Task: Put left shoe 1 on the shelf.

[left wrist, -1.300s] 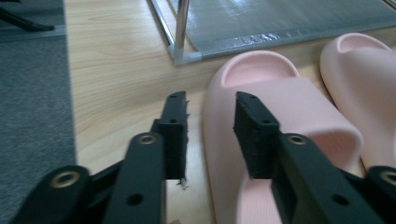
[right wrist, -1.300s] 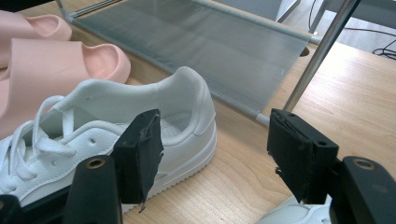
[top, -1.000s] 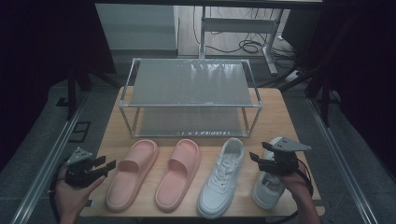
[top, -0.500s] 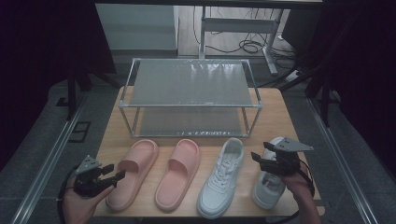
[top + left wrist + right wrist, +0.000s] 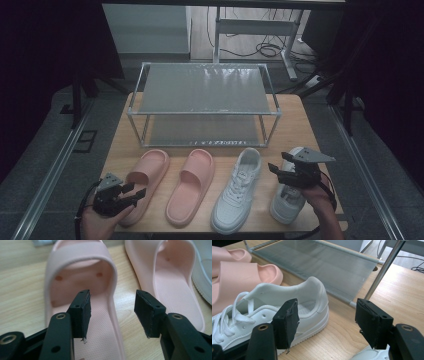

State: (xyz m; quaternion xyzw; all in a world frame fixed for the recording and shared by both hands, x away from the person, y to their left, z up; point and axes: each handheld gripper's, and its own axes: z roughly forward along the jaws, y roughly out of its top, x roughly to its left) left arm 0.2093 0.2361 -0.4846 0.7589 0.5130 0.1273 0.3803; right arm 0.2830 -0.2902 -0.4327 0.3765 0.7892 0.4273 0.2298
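1. The left pink moulded foam slipper lay in front of the grey 2-shelf metal shoe rack.
2. The left gripper straddled the slipper's side wall, jaws apart, having just narrowed a little.
3. The right gripper gaped, holding nothing.
4. The slipper looked light and squashy; its side wall seemed the best hold.

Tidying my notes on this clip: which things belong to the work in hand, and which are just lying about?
In the job:
- left pink slipper, with the open left hand-held gripper straddling its side wall
- right hand-held gripper, open, above the right white sneaker

Lying about:
- second pink slipper
- left white sneaker
- shoe rack
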